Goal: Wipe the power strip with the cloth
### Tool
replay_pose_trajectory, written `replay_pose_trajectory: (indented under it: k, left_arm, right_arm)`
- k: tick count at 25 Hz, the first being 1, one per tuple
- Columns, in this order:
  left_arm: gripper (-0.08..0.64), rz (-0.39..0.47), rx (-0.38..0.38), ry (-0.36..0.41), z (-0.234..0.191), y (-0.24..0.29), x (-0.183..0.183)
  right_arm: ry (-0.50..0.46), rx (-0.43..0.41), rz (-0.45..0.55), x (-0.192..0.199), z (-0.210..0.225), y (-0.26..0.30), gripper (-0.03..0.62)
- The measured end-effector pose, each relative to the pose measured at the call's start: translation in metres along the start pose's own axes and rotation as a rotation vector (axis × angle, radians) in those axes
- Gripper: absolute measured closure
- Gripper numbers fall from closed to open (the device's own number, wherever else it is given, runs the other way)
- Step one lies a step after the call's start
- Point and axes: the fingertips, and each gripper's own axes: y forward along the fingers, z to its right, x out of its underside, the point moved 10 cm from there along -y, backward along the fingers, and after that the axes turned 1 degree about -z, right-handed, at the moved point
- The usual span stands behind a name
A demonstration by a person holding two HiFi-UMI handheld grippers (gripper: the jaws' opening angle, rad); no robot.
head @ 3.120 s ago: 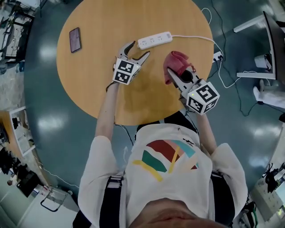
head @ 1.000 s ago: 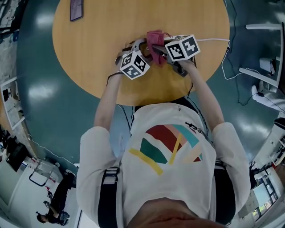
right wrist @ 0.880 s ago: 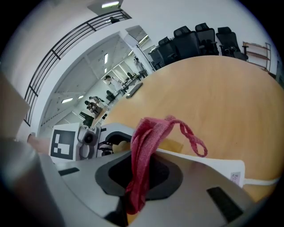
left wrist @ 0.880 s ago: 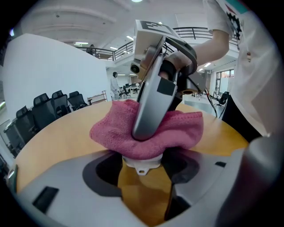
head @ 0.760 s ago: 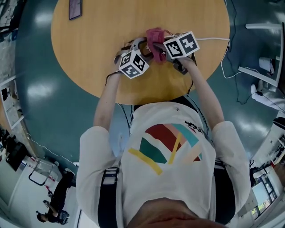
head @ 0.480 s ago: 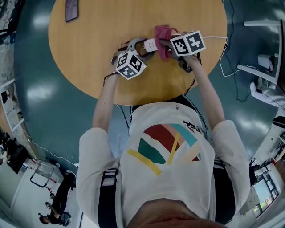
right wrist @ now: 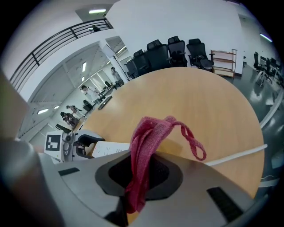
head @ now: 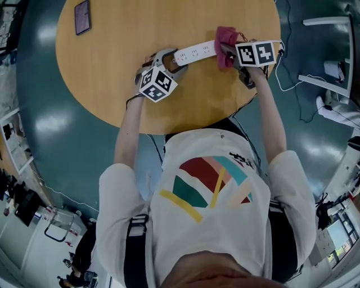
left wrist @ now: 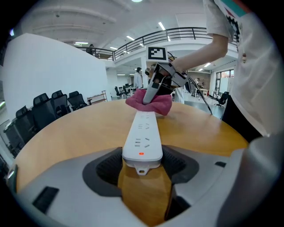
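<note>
The white power strip (head: 194,52) lies on the round wooden table (head: 112,84). Its left end, with a red light, sits between the jaws of my left gripper (head: 169,61), whose pads press both its sides (left wrist: 143,137). At the strip's far right end my right gripper (head: 226,54) is shut on the pink cloth (head: 226,38). In the left gripper view the cloth (left wrist: 151,101) rests on the far end of the strip. In the right gripper view the cloth (right wrist: 144,150) hangs bunched from the jaws, with the strip (right wrist: 111,148) to their left.
A dark phone (head: 82,16) lies at the table's far left. The strip's white cable (right wrist: 235,155) runs off the table's right edge, close to my right gripper. Office chairs (right wrist: 173,48) stand beyond the table.
My right gripper has slid the cloth to the right along the strip, from beside the left gripper to the far end. Most of the strip now shows. The left gripper has stayed put.
</note>
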Motion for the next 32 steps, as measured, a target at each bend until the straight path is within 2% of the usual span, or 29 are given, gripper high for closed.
replay_pose_trajectory:
  k: [9,15,18,21,23,26,29,32]
  left_arm:
    - [0.242,-0.002,0.006,-0.003,-0.004,0.003,0.002]
    - [0.242,-0.001,0.003,-0.007,0.001,0.006,0.001]
    - [0.242,0.003,-0.017,-0.013,0.003,0.008,-0.001]
    - [0.242,-0.002,-0.034,-0.031,0.005,0.0,0.007]
    - [0.242,-0.019,-0.038,-0.043,0.005,-0.014,0.015]
    - [0.242,-0.059,-0.055,-0.058,0.005,-0.03,0.025]
    - [0.242,-0.078,-0.088,-0.102,0.003,-0.044,0.036]
    - [0.242,-0.049,-0.121,-0.157,0.0,-0.052,0.04]
  right_arm:
    - [0.016,0.06,0.012,0.006,0.023,-0.004,0.552]
    - [-0.004,0.081,0.1,0.024,0.021,-0.024,0.552]
    - [-0.037,0.019,0.189,0.042,0.003,-0.038,0.552]
    - [-0.085,-0.103,0.256,0.06,-0.042,-0.039,0.552]
    - [-0.166,-0.147,0.261,0.068,-0.076,-0.028,0.552]
    - [-0.367,-0.1,0.201,0.077,-0.11,-0.005,0.552]
    - [-0.684,0.037,0.085,0.082,-0.134,0.016,0.552]
    - [-1.011,0.194,-0.052,0.088,-0.146,0.029,0.552]
